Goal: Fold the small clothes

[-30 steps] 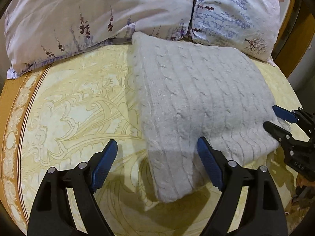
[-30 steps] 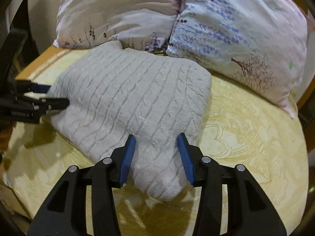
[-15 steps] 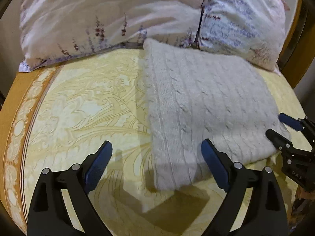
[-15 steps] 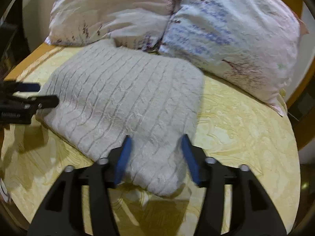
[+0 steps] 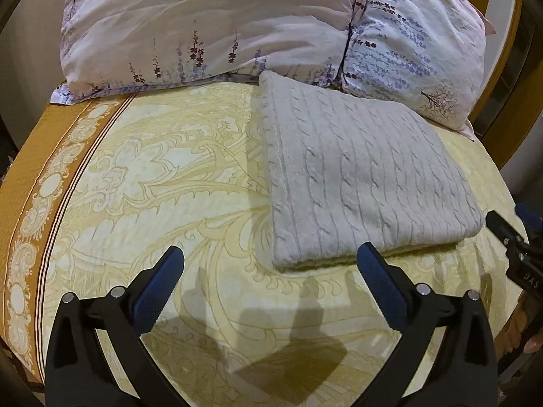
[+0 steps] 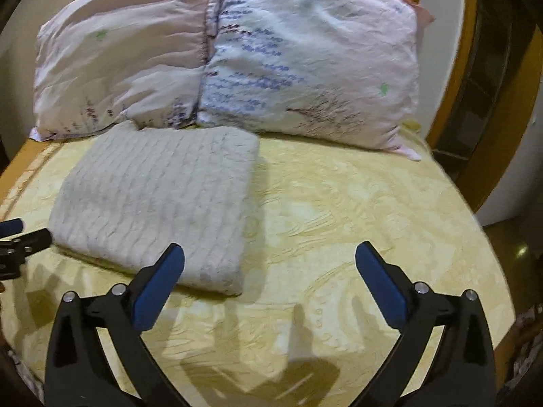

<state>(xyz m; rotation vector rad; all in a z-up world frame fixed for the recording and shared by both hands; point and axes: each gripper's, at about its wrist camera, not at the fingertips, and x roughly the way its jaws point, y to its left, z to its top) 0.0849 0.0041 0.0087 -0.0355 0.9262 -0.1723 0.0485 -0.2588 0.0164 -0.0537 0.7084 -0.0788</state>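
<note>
A folded pale grey cable-knit sweater (image 5: 356,176) (image 6: 159,196) lies flat on the yellow patterned bedspread (image 5: 169,186), its far edge against the pillows. My left gripper (image 5: 270,254) hovers just short of the sweater's near left corner. Its jaws are opening wide and nothing is pressed between the blue pads. My right gripper (image 6: 269,250) hangs off the sweater's near right corner, jaws also opening, with only bedspread between them. Each gripper shows in the other's view: the right gripper (image 5: 509,227) at the right edge, the left gripper (image 6: 20,234) at the left edge.
Two floral pillows (image 5: 210,23) (image 6: 305,61) lean along the head of the bed. An orange border (image 5: 37,169) runs down the bedspread's left side. A wooden bed frame (image 6: 492,118) stands at the right. Bare bedspread (image 6: 356,203) spreads right of the sweater.
Both grippers spread their jaws off the sweater's near edge and drew back and up. The sweater's lifted front edge dropped flat onto the bedspread.
</note>
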